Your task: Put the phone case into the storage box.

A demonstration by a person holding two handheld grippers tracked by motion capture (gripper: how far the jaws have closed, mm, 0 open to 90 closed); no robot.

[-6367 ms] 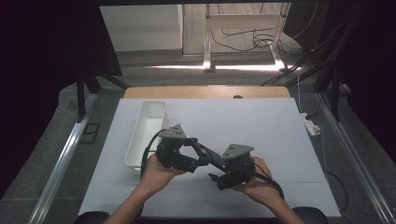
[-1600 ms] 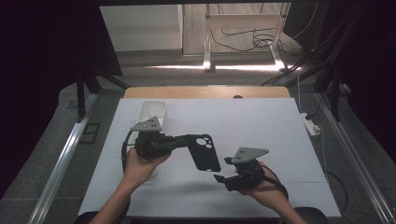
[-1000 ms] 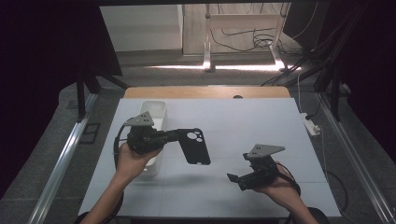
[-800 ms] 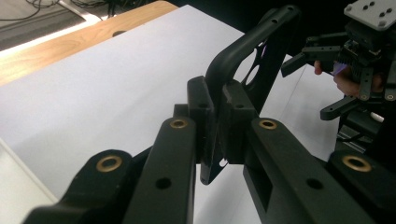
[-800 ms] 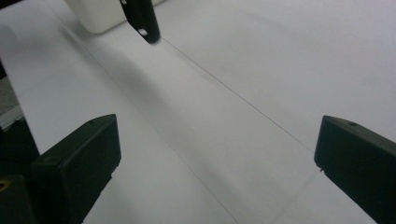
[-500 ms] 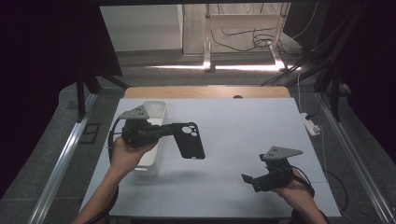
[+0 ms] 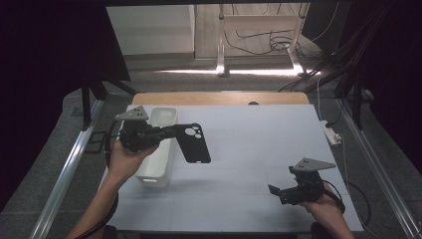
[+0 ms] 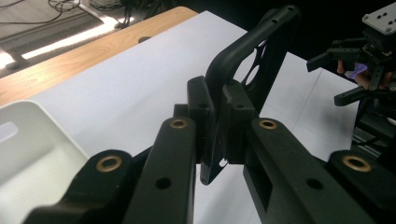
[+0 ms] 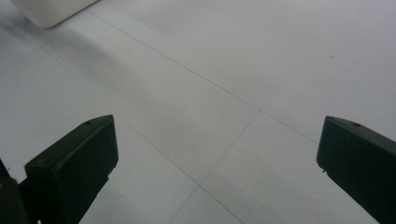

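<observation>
Phone case (image 7: 195, 145), black, with round camera holes, is held in the air above the white table (image 7: 259, 134), at its left part, just right of the white bin (image 7: 158, 149). One end of the case is clamped between the jaws of the left gripper (image 7: 164, 133), which are pressed on its edge; the other end points to the right and near side. In the left gripper view the case (image 8: 247, 70) stands on its edge between the jaws. Right gripper (image 7: 278, 191) is well apart, low over the near right corner of the table, jaws wide apart and holding nothing.
</observation>
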